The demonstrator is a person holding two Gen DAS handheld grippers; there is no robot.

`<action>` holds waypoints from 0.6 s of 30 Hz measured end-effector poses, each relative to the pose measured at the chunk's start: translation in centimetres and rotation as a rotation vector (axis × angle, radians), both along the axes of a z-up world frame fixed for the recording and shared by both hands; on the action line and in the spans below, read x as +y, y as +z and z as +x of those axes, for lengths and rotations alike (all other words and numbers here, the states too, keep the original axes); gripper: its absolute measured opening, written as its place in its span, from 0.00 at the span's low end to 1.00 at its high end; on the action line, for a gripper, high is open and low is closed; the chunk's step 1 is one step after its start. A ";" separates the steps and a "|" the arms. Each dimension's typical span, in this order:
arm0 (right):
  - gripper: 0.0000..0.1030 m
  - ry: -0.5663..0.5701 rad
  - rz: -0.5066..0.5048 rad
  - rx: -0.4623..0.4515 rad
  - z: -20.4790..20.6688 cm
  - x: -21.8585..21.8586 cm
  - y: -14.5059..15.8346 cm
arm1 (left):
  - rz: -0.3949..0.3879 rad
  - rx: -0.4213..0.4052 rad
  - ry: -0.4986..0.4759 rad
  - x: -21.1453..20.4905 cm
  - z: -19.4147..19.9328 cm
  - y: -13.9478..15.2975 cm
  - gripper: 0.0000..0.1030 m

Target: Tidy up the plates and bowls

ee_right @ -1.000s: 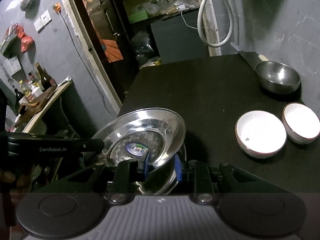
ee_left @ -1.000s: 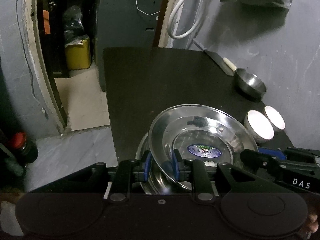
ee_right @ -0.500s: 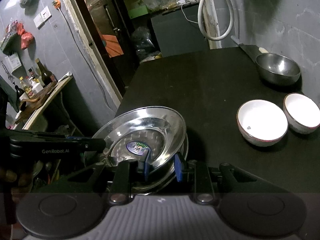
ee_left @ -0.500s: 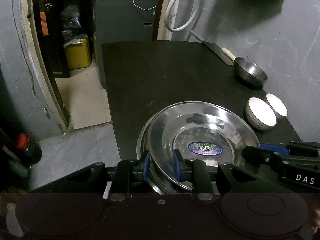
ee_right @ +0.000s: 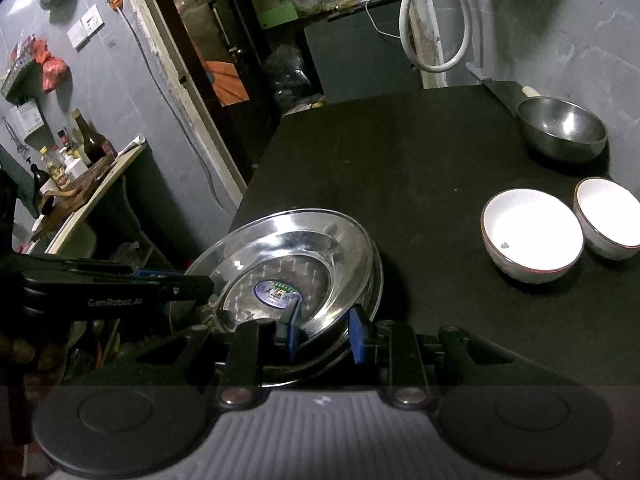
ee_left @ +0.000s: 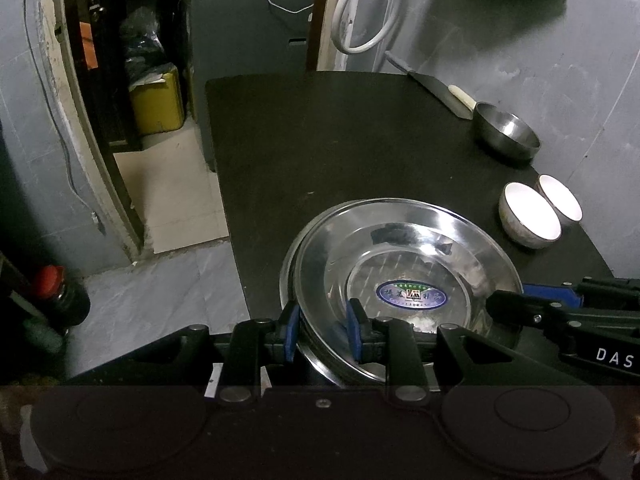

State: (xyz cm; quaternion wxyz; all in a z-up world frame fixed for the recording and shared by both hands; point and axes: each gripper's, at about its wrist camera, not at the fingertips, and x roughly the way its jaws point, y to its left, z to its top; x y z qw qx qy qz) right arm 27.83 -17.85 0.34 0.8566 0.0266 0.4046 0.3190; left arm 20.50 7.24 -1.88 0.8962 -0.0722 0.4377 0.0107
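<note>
black table, steel plates, steel bowl, two white bowls

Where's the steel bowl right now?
The steel bowl sits at the table's far right, beside the wall, just beyond the two white bowls and in front of the knife.

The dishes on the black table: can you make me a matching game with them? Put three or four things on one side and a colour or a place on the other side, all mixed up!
Things:
1. steel plates
2. two small bowls
3. steel bowl
4. gripper pads

Descriptions:
A. white inside
B. blue
C. blue oval sticker in the middle
D. far corner, by the wall

Pairs: 1-C, 2-A, 3-D, 4-B
</note>
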 end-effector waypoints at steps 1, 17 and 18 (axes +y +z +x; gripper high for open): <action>0.28 0.000 0.000 0.001 0.1 0.0 0.0 | 0.001 0.002 0.000 -0.1 0.0 0.0 0.27; 0.28 0.003 -0.006 0.013 0.2 0.2 -0.2 | 0.015 0.018 -0.002 -0.3 0.2 -0.3 0.27; 0.28 0.003 -0.007 0.014 0.2 0.3 -0.2 | 0.015 0.019 -0.001 -0.3 0.2 -0.3 0.27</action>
